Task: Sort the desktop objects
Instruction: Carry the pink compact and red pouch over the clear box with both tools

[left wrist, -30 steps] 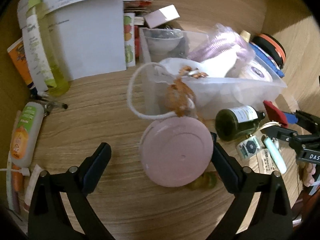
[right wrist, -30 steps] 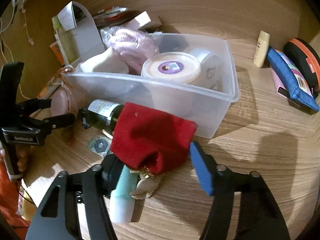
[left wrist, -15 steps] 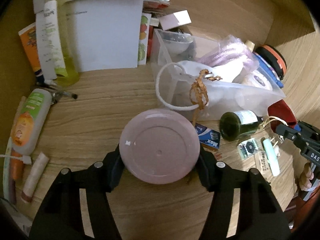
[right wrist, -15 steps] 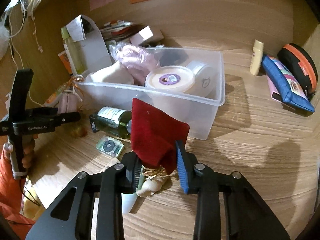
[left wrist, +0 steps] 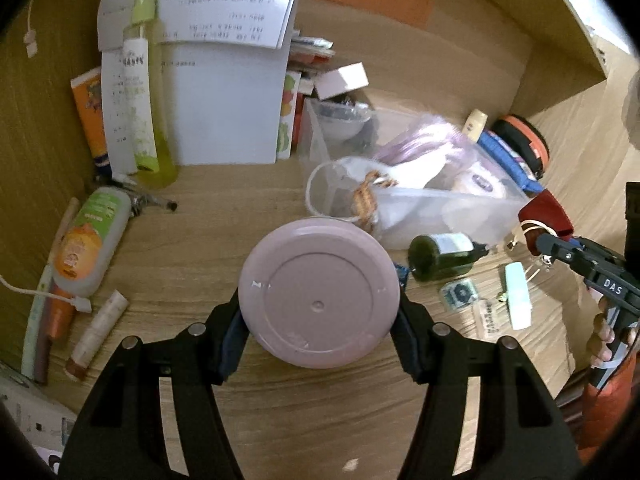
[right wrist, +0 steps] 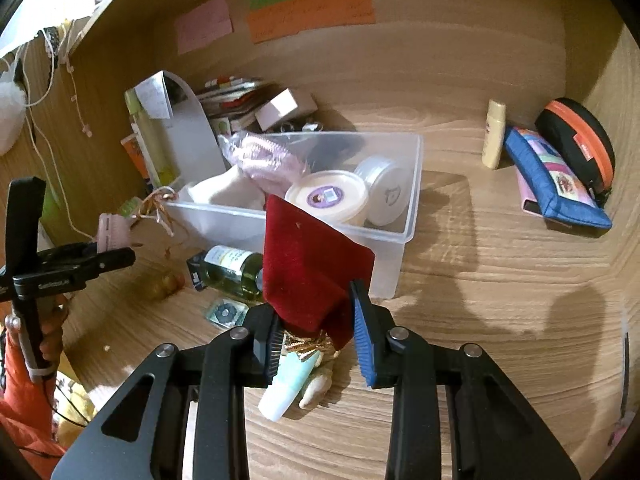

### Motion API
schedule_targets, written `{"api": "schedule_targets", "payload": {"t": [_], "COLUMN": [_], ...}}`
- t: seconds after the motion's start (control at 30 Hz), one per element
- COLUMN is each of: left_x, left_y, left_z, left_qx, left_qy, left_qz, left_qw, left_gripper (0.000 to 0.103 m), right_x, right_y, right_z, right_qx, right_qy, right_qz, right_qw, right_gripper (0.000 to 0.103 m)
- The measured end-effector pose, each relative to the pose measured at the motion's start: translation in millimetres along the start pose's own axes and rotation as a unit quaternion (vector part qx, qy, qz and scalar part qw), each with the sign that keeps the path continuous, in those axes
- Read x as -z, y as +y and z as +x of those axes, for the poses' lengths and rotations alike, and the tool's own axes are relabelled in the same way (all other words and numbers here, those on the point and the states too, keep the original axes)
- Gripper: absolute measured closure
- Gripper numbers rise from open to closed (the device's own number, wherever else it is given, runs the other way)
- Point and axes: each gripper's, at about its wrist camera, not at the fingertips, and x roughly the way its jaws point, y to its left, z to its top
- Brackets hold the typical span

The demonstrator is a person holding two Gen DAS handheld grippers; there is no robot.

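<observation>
My left gripper (left wrist: 320, 316) is shut on a round pink container (left wrist: 319, 293) and holds it above the wooden desk, in front of the clear plastic bin (left wrist: 420, 208). It also shows in the right wrist view (right wrist: 114, 232) at the far left. My right gripper (right wrist: 314, 332) is shut on a dark red velvet pouch (right wrist: 310, 268) with a gold tie, held up just in front of the bin (right wrist: 400, 236). The bin holds a white tub (right wrist: 326, 196), a pale jar, a purple bag and white cloth.
A green bottle (right wrist: 232, 268), a mint tube (right wrist: 288, 388) and a small packet (right wrist: 224, 312) lie in front of the bin. A blue pencil case (right wrist: 556, 180), an orange-rimmed case and a yellow tube are at the right. Papers, bottles and tubes (left wrist: 92, 240) crowd the left.
My left gripper closed on the pink container and lifted it. My right gripper closed on the red pouch and raised it off the desk.
</observation>
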Motion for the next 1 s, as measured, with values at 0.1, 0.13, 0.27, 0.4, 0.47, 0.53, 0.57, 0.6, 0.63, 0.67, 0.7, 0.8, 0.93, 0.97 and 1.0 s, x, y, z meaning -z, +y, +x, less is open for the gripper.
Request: {"api": "schedule_targets", "payload": {"t": [0.1, 0.13, 0.27, 0.4, 0.47, 0.53, 0.57, 0.6, 0.63, 0.67, 0.7, 0.8, 0.93, 0.97, 1.0], "left_x": [-4.7, -5.8, -16.5, -26.3, -30.6, -35.1, -37.8, -41.0, -44.5, -46.5, -50.6, -60.9, -74.0, -77.0, -79.1], "left_y": [-4.3, -6.7, -15.1, -24.8, -28.0, -32.4, -34.8, -36.9, -39.1, -40.8, -42.8, -46.5, -49.1, -49.4, -49.0], "left_z": [-4.4, -6.3, -10.8, -13.0, -13.3, -13.6, -13.6, -12.6, -11.1, -10.4, -8.5, -2.8, 4.6, 6.0, 6.8], "left_qx": [0.003, 0.005, 0.015, 0.029, 0.037, 0.042, 0.043, 0.044, 0.045, 0.045, 0.045, 0.049, 0.048, 0.048, 0.048], "left_qy": [-0.009, -0.011, -0.026, -0.038, -0.042, -0.048, -0.05, -0.052, -0.054, -0.055, -0.056, -0.057, -0.06, -0.061, -0.062], "left_qz": [0.004, 0.006, 0.015, 0.021, 0.023, 0.026, 0.028, 0.03, 0.032, 0.034, 0.035, 0.036, 0.038, 0.038, 0.038], "left_qw": [0.9999, 0.9999, 0.9994, 0.9987, 0.9982, 0.9977, 0.9974, 0.9972, 0.997, 0.9969, 0.9968, 0.9966, 0.9963, 0.9963, 0.9962], "left_gripper": [0.041, 0.041, 0.041, 0.041, 0.041, 0.041, 0.041, 0.041, 0.041, 0.041, 0.041, 0.041, 0.041, 0.041, 0.041], "right_x": [-2.8, -3.7, -7.4, -11.3, -13.2, -15.8, -17.6, -20.2, -22.0, -25.2, -29.0, -38.2, -51.0, -55.4, -59.2], "right_y": [0.5, 1.3, 1.5, -1.0, -2.2, -3.3, -4.1, -5.4, -6.4, -7.1, -7.0, -5.6, -5.0, -5.6, -6.2], "right_z": [-6.2, -8.4, -13.8, -16.4, -18.1, -20.1, -20.9, -21.7, -22.7, -23.8, -25.1, -29.1, -29.3, -28.3, -27.4], "right_qx": [0.001, 0.002, 0.003, 0.005, 0.004, 0.004, 0.0, -0.005, -0.008, -0.011, -0.012, -0.007, -0.005, -0.005, -0.004], "right_qy": [-0.01, -0.013, -0.024, -0.033, -0.037, -0.041, -0.042, -0.043, -0.046, -0.049, -0.053, -0.068, -0.081, -0.083, -0.085], "right_qz": [-0.003, -0.005, -0.007, -0.005, -0.005, -0.004, -0.003, -0.001, 0.001, 0.0, -0.003, -0.012, -0.021, -0.023, -0.023], "right_qw": [1.0, 1.0, 1.0, 0.999, 0.999, 0.999, 0.999, 0.999, 0.999, 0.999, 0.999, 0.998, 0.996, 0.996, 0.996], "right_gripper": [0.076, 0.076, 0.076, 0.077, 0.077, 0.077, 0.077, 0.077, 0.077, 0.077, 0.077, 0.077, 0.077, 0.077, 0.077]}}
